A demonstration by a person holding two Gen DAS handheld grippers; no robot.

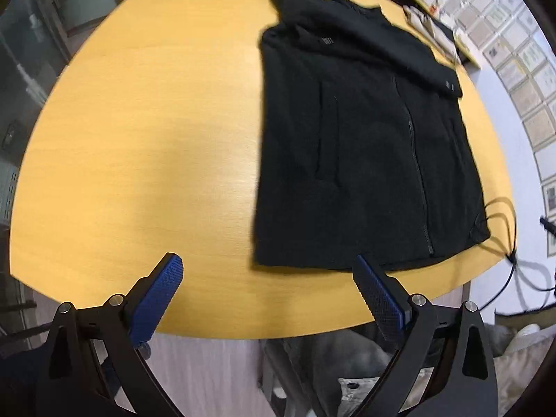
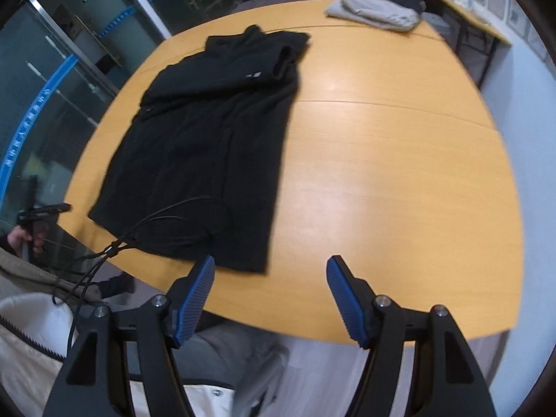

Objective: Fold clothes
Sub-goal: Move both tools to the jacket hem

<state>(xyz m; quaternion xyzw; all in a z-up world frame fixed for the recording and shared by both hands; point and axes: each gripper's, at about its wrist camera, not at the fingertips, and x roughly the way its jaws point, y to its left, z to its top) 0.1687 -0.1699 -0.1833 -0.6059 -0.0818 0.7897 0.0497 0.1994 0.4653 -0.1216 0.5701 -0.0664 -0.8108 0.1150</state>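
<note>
black fleece jacket part-folded on a wooden table

left wrist view: the left gripper [image 1: 267,278] hangs wide and empty at the table [image 1: 139,139] edge; the zip-front jacket [image 1: 365,146] lies flat, a sleeve folded across its chest

right wrist view: the right gripper [image 2: 271,278], spread and empty, is near the jacket's hem [image 2: 194,243]. to fold well, i judge both hem corners need pinching evenly. motion blur hides the fabric layers

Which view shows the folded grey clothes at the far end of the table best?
The right wrist view: the grey clothes lie in plain sight on the table, beyond the black jacket. The left wrist view doesn't clearly show them.
</note>
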